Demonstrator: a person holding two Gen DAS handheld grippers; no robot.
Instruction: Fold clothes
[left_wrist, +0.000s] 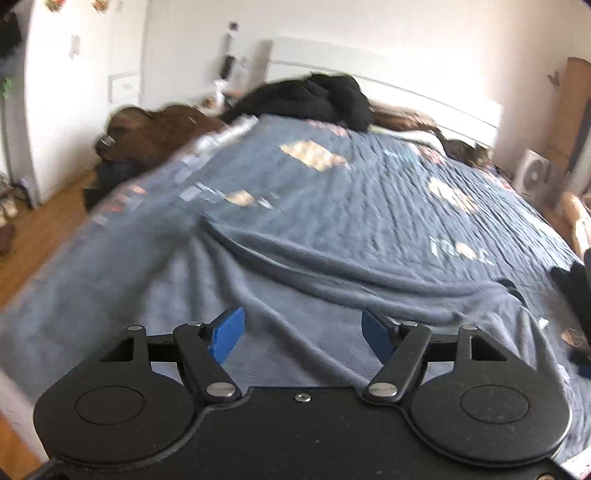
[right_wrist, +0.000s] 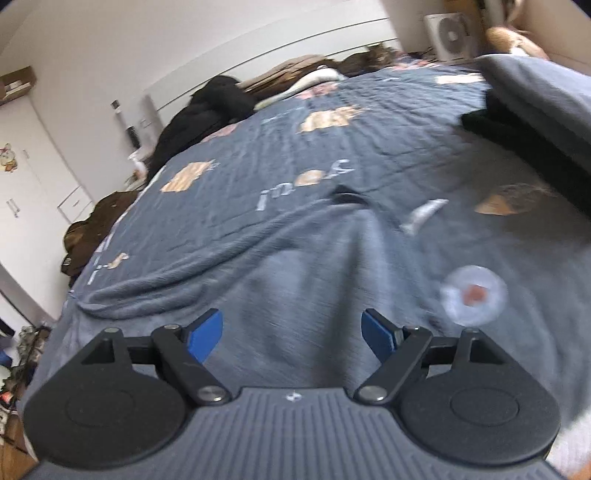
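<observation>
A grey-blue fleece garment (left_wrist: 277, 280) lies spread with soft creases on the near part of the bed, and it also fills the lower half of the right wrist view (right_wrist: 295, 258). My left gripper (left_wrist: 301, 326) hovers over it, its blue pads wide apart with nothing between them. My right gripper (right_wrist: 291, 328) hangs above the same cloth, also open and empty. Neither gripper's pads touch the fabric. Both views are blurred.
The garment rests on a dark blue quilted bedspread (left_wrist: 351, 192) with pale patches. A black clothes pile (left_wrist: 321, 96) and a brown pile (left_wrist: 155, 129) sit at the far end. A folded grey item (right_wrist: 546, 88) lies on dark clothing (right_wrist: 517, 136) at right. Wooden floor (left_wrist: 37, 236) runs along the left.
</observation>
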